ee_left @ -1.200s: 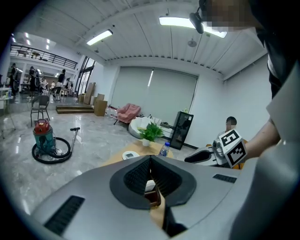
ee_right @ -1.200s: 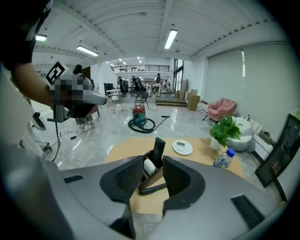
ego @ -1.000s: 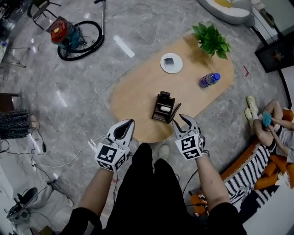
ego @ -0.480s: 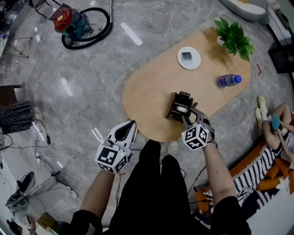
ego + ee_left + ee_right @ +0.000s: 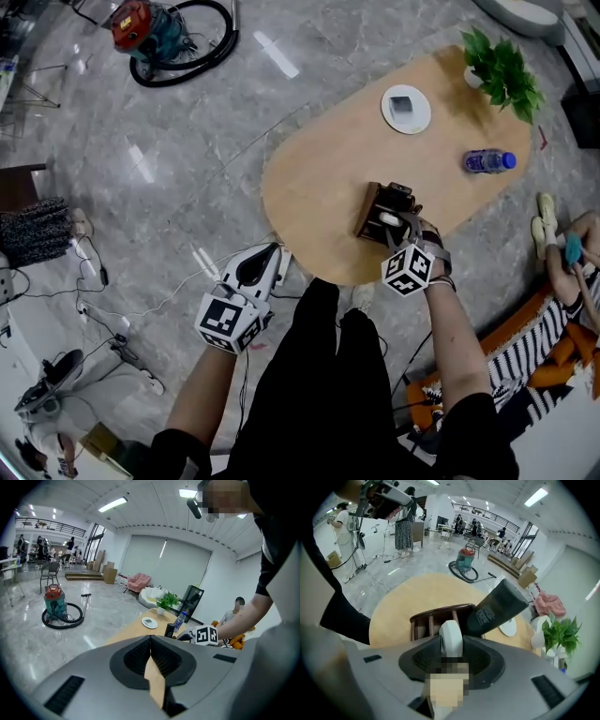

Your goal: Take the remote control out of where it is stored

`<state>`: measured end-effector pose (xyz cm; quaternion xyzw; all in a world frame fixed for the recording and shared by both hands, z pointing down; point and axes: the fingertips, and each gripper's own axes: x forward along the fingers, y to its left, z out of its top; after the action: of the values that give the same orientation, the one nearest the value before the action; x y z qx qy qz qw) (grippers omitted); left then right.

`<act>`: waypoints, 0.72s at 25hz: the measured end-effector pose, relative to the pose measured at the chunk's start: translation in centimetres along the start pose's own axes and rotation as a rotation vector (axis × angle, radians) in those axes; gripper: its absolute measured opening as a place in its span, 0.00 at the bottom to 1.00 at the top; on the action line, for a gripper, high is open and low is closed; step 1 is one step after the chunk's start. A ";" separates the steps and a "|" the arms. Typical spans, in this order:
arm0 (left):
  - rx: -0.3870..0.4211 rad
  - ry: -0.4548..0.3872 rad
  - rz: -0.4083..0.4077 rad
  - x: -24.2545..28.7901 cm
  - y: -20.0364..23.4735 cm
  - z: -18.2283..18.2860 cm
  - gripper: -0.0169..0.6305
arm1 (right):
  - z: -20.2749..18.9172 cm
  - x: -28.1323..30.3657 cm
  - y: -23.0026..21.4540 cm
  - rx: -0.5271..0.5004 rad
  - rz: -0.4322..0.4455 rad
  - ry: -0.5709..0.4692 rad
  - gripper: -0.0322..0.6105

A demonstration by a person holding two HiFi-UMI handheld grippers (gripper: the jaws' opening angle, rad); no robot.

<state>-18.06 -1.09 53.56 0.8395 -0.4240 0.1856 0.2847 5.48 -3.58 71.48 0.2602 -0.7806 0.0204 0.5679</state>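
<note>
Right gripper (image 5: 451, 654) just opened up, jaws straddling the white remote (image 5: 451, 634) in the holder (image 5: 425, 618) by the table's (image 5: 309, 187) near edge, not squeezing yet. Probably light, stiff, slick plastic, so pinch the top end. Left gripper (image 5: 151, 644) is closed, empty.

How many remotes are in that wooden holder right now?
2. A white remote stands upright in the wooden holder; a black remote leans tilted right beside it. More may be hidden inside.

Head view: looking steeply down from above the person, well off, taking in the whole oval light-wood table (image 5: 319, 178).
Left gripper view: sitting low off the table's near end, facing across it.
Right gripper view: hovering close over the dark wooden slotted holder (image 5: 372, 216), tilting downward.
Shared: all three are showing the table, the holder and the red-and-teal canister vacuum cleaner (image 5: 141, 26).
</note>
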 end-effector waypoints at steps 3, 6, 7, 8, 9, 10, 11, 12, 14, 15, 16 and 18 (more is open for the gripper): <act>-0.013 -0.003 0.003 -0.3 0.2 -0.2 0.04 | 0.0 0.3 0.4 -0.024 0.005 0.011 0.27; -0.017 -0.001 0.012 -0.6 0.4 -0.6 0.04 | 0.0 0.6 0.6 -0.036 0.009 0.029 0.27; -0.017 -0.001 0.016 -0.7 0.4 -0.7 0.04 | 0.0 0.7 0.8 -0.034 0.013 0.032 0.27; -0.017 -0.001 0.018 -0.8 0.4 -0.8 0.04 | 0.1 0.7 0.9 -0.030 0.017 0.030 0.27; -0.017 -0.001 0.019 -0.9 0.4 -0.8 0.04 | 0.1 0.6 0.9 -0.025 0.019 0.028 0.24; -0.017 -0.002 0.019 -1.0 0.3 -0.8 0.04 | 0.2 0.5 0.9 -0.021 0.017 0.027 0.23; -0.016 -0.004 0.019 -1.0 0.2 -0.8 0.04 | 0.3 0.3 0.8 -0.017 0.015 0.025 0.23; -0.015 -0.005 0.019 -1.1 0.1 -0.8 0.04 | 0.4 0.1 0.8 -0.011 0.014 0.020 0.23; -0.013 -0.010 0.019 -1.2 -0.2 -0.6 0.04 | 0.8 -0.6 0.7 0.002 0.011 0.006 0.23; -0.013 -0.013 0.017 -1.2 -0.3 -0.6 0.04 | 1.0 -1.0 0.7 0.007 0.010 -0.003 0.23; -0.013 -0.017 0.014 -1.1 -0.6 -0.4 0.04 | 1.2 -1.6 0.6 0.013 0.008 -0.012 0.23; -0.009 -0.023 0.005 -0.9 -1.1 0.0 0.04 | 1.7 -2.8 0.4 0.028 0.004 -0.034 0.23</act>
<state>-17.67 0.02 52.69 0.8393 -0.4301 0.1746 0.2831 4.44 -2.67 68.45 0.2668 -0.7905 0.0281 0.5506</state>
